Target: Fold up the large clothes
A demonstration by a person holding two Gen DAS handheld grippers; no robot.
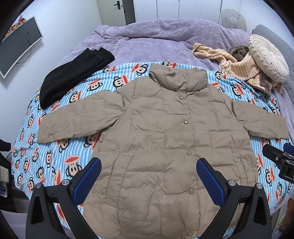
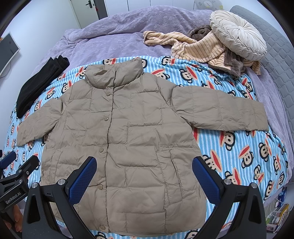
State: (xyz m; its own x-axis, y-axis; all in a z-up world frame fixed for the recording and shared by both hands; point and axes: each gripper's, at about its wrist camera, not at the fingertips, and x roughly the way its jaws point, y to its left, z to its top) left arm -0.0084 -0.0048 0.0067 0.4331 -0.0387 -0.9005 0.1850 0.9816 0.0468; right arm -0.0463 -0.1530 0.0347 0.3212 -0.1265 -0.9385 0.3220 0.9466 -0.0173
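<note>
The tan puffer jacket (image 1: pixel 161 139) lies spread flat, front up and sleeves out, on the monkey-print blanket (image 1: pixel 55 161) on the bed, probably laid out ready for folding, while left tool (image 1: pixel 148 176) and right tool (image 2: pixel 144 174) hover wide open, empty.

We count one jacket (image 1: pixel 158 137), spread flat, with two sleeves out to the sides and five snaps (image 1: pixel 185 121) showing down its front. Under it lies one monkey-print blanket (image 1: pixel 55 165), and beyond that one purple duvet (image 1: pixel 156 36). There is one folded black garment (image 1: pixel 73 73), one round cushion (image 1: pixel 268 57), and one heap of striped and brown fleece (image 1: pixel 244 68), whose pieces we cannot tell apart. Two grippers are in view, the left gripper (image 1: pixel 148 176) and the right gripper (image 2: pixel 144 174), each with two blue pads (image 1: pixel 88 180) set wide apart. On the wall we see one monitor (image 1: pixel 20 44), and one door (image 1: pixel 117 11).
</note>
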